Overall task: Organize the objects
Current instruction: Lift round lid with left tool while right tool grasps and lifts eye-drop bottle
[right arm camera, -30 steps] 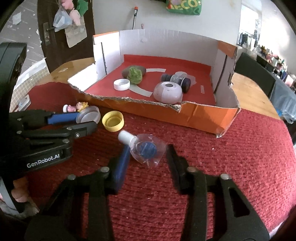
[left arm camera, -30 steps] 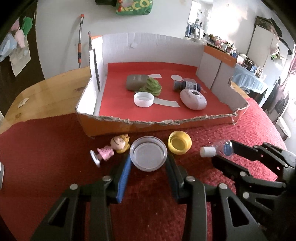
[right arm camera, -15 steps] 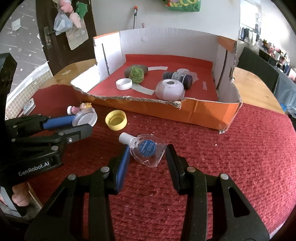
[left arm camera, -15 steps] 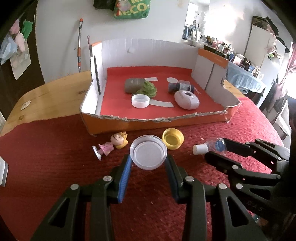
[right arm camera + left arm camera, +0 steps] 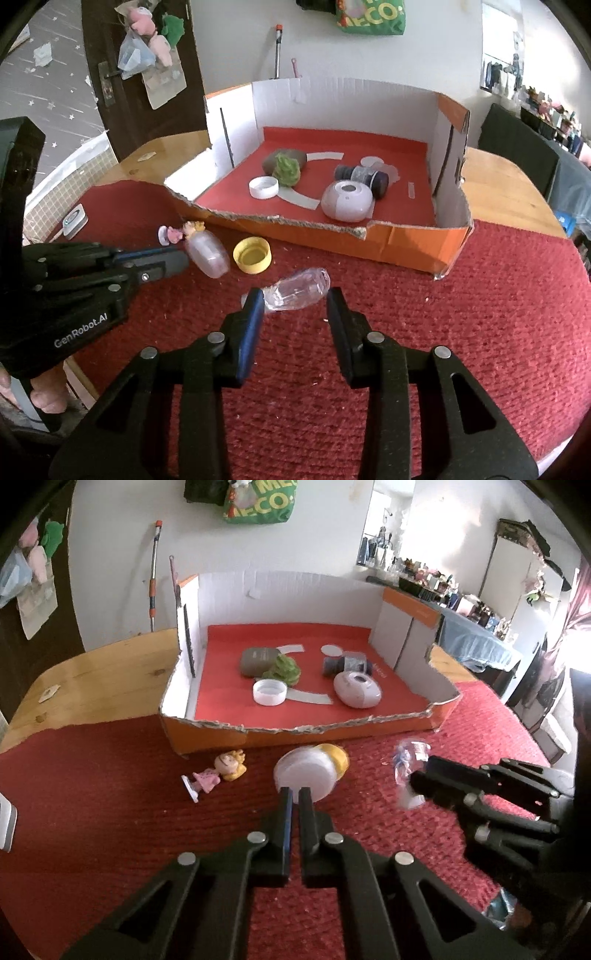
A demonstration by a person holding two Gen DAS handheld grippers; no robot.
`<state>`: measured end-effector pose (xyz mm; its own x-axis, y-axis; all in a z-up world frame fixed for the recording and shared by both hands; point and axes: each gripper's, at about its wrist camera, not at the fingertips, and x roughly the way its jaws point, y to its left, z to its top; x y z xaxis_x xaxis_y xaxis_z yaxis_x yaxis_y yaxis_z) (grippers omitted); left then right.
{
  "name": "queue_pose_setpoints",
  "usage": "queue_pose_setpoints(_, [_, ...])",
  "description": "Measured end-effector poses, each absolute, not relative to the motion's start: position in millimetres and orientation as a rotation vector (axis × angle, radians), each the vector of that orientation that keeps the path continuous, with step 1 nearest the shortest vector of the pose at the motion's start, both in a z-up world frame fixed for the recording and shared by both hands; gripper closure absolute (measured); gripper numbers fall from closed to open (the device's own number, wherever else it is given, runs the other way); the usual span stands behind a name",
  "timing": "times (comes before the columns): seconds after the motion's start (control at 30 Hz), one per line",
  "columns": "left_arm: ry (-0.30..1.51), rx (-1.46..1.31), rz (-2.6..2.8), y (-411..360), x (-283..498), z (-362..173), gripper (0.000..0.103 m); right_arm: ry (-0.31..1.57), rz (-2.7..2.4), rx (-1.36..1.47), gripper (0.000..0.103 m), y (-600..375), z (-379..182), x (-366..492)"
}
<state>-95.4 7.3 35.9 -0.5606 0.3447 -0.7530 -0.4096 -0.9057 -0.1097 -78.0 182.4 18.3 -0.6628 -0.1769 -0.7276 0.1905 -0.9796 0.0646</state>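
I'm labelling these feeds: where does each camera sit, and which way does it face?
Left wrist: on the left claw, looking forward-down at the box; its fingers, just closed on the clear lid, plus the right claw.
Right wrist: on the right claw, same heading; its fingers, just closed on the bottle, plus the left claw and a hand.
Shared: box, yellow cap, doll.

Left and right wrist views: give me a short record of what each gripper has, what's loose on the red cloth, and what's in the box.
left gripper: jaws just closed, pinching the rim of the clear lid, which is tipped up
right gripper: jaws just closed on the small clear bottle
loose on red cloth: yellow cap, doll figurine
in cardboard box: white cap, green toy, white oval gadget, among others
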Motion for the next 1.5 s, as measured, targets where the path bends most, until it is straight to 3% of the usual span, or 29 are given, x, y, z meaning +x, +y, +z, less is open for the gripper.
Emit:
queue_pose_setpoints(0.17, [0.004,-1.249,2.389,-3.7,-102.1,16.2,0.098,-0.034,-2.665,1.216,0.09,189.9,3.9,-82.6])
queue_pose_setpoints(0.3, [0.004,-1.185,2.421,-4.2,-102.5,25.5,0.055,-0.053,-2.675,1.206,0.083,194.3,3.8,-84.0])
queue_pose_setpoints(0.33, [0.008,-1.172,2.425,-3.1,-102.4,27.3,0.047,-0.037,-2.681,1.203,0.066,193.3,4.4,-84.4])
queue_pose_setpoints(0.37, [0.014,-1.164,2.425,-1.3,-103.1,28.7,0.045,-0.018,-2.686,1.2,0.021,191.4,5.1,-84.4])
queue_pose_setpoints(0.4, [0.022,-1.157,2.422,1.0,-103.8,29.6,0.045,-0.003,-2.7,1.169,0.004,188.9,7.2,-82.2])
queue_pose_setpoints(0.43, [0.035,-1.154,2.432,2.9,-105.0,29.9,0.044,0.008,-2.709,1.15,0.003,188.2,8.4,-80.6])
queue_pose_setpoints(0.53, [0.05,-1.173,2.423,8.0,-111.8,27.0,0.044,0.064,-2.715,1.161,0.006,184.9,7.5,-85.3])
queue_pose_setpoints(0.67, [0.084,-1.179,2.408,15.7,-115.9,22.0,0.044,0.077,-2.674,1.223,0.048,183.8,-3.0,-94.3])
queue_pose_setpoints(0.8, [0.103,-1.181,2.39,23.4,-119.0,18.2,0.044,0.115,-2.661,1.23,0.05,179.1,-8.6,-97.7])
queue_pose_setpoints(0.87, [0.107,-1.186,2.384,26.3,-121.3,16.5,0.045,0.144,-2.657,1.219,0.058,175.5,-8.6,-98.7])
queue_pose_setpoints(0.93, [0.104,-1.19,2.381,27.8,-124.1,15.8,0.055,0.158,-2.65,1.213,0.07,173.7,-8.6,-99.3])
queue_pose_setpoints(1.0, [0.112,-1.194,2.38,28.2,-125.5,15.3,0.062,0.15,-2.645,1.213,0.071,174.2,-7.9,-98.8])
queue_pose_setpoints(1.37, [0.086,-1.183,2.371,21.6,-117.4,18.0,0.069,0.095,-2.631,1.21,0.071,176.5,-5.6,-95.2])
queue_pose_setpoints(1.4, [0.079,-1.188,2.364,20.8,-116.8,17.8,0.073,0.094,-2.631,1.211,0.071,176.0,-5.1,-94.6])
queue_pose_setpoints(1.5, [0.073,-1.208,2.349,18.5,-113.7,14.8,0.097,0.087,-2.629,1.21,0.071,176.2,-4.4,-93.2])
